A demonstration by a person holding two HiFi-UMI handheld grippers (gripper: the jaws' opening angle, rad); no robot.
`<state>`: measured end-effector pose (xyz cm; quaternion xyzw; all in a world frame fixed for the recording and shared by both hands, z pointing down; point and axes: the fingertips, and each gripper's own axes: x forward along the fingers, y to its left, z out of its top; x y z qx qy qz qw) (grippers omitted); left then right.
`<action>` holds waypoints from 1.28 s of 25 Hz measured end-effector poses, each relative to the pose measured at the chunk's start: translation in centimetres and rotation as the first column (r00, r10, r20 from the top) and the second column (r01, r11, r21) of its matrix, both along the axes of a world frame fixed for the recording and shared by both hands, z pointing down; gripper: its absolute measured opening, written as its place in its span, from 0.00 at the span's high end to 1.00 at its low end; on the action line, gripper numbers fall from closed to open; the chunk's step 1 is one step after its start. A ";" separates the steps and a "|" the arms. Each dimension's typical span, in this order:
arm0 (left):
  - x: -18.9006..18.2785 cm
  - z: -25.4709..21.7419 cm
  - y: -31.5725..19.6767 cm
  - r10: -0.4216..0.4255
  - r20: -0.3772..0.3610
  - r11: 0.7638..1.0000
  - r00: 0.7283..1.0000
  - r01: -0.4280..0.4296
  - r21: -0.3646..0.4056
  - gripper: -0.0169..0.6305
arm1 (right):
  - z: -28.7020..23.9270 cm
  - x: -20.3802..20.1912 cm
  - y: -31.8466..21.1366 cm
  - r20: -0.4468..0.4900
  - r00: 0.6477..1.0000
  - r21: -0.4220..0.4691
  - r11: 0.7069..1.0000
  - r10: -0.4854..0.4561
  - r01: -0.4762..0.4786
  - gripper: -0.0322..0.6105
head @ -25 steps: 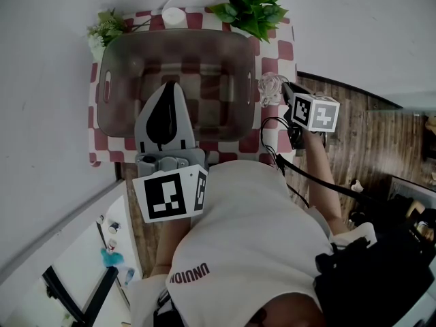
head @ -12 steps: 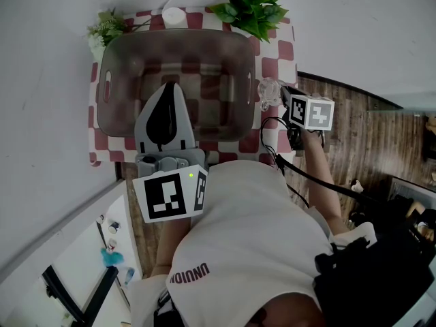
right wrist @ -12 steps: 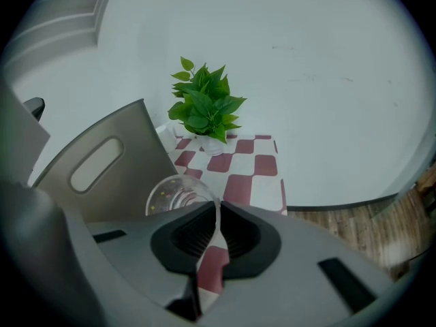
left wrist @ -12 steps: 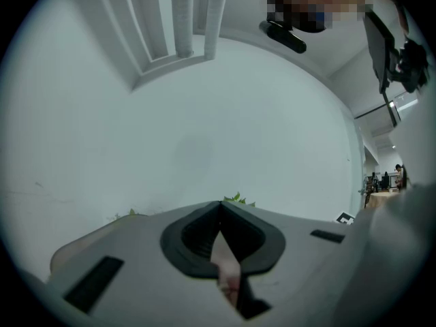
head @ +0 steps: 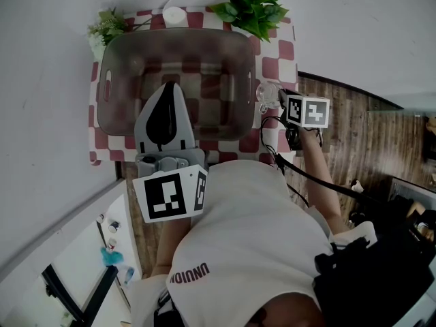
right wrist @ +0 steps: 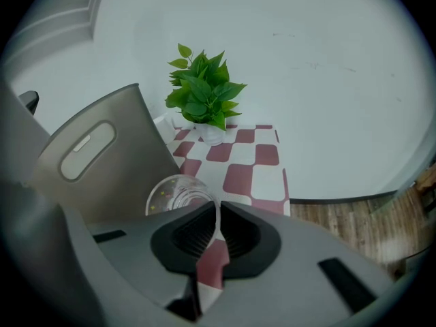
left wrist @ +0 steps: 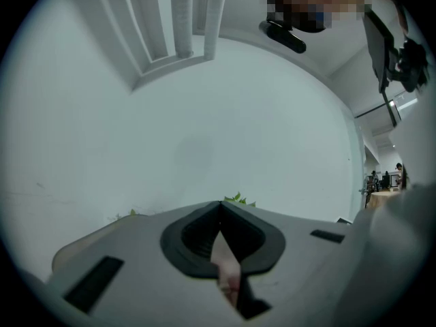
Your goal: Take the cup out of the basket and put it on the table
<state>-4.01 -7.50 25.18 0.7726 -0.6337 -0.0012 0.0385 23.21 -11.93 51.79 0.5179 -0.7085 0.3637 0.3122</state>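
Observation:
A clear plastic cup (head: 267,92) hangs just outside the right wall of the grey basket (head: 109,87), above the checked tablecloth (head: 276,53). My right gripper (head: 277,97) is shut on its rim and points steeply down. In the right gripper view the cup (right wrist: 176,195) shows left of the jaws, with its thin wall pinched in my right gripper (right wrist: 218,210); the basket's wall (right wrist: 102,148) rises beside it. My left gripper (head: 171,87) is held level over the basket's near side, and the left gripper (left wrist: 219,208) is shut on nothing.
A leafy potted plant (head: 252,5) (right wrist: 204,90) stands at the table's far right corner. A small white pot (head: 174,16) and a smaller plant (head: 105,29) sit behind the basket. Right of the table's edge lies wooden floor (head: 368,142). The person's arm and a cable trail behind the right gripper.
The right gripper has sunk a little with the cup, closer to the tablecloth beside the basket. The left gripper has stayed still.

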 end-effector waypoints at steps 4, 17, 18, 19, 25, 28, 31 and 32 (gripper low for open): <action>0.0 0.0 0.0 0.000 -0.001 1.000 1.000 0.000 0.000 0.95 | 0.8 0.0 0.2 0.002 1.000 -0.023 1.000 0.003 -0.003 0.90; 0.0 0.1 0.0 -0.005 -0.001 1.000 1.000 0.005 -0.003 0.95 | 2.5 0.1 0.8 -0.025 1.000 -0.074 0.997 -0.004 0.002 0.89; -0.1 0.1 0.0 -0.006 -0.001 1.000 1.000 0.006 -0.003 0.95 | 2.6 0.1 0.8 -0.025 1.000 -0.077 0.997 -0.004 0.002 0.89; -0.1 0.1 0.0 -0.007 -0.001 1.000 1.000 0.007 -0.003 0.96 | 2.7 0.1 0.9 -0.025 1.000 -0.080 0.997 -0.004 0.002 0.89; -0.1 0.1 0.0 -0.006 -0.001 1.000 1.000 0.006 -0.005 0.95 | 3.2 0.3 0.9 -0.040 0.999 -0.096 0.995 -0.001 -0.003 0.89; -0.1 0.1 0.0 -0.007 -0.001 1.000 1.000 0.007 -0.005 0.95 | 3.6 0.4 1.0 -0.043 0.999 -0.104 0.995 0.000 -0.005 0.90; -0.1 0.1 0.0 -0.008 -0.001 1.000 1.000 0.008 -0.004 0.96 | 3.8 0.5 0.9 -0.043 0.999 -0.109 0.994 0.000 -0.005 0.89; -0.1 0.1 0.0 -0.007 0.000 1.000 1.000 0.007 -0.004 0.96 | 3.9 0.4 0.9 -0.043 0.999 -0.111 0.994 0.000 -0.005 0.89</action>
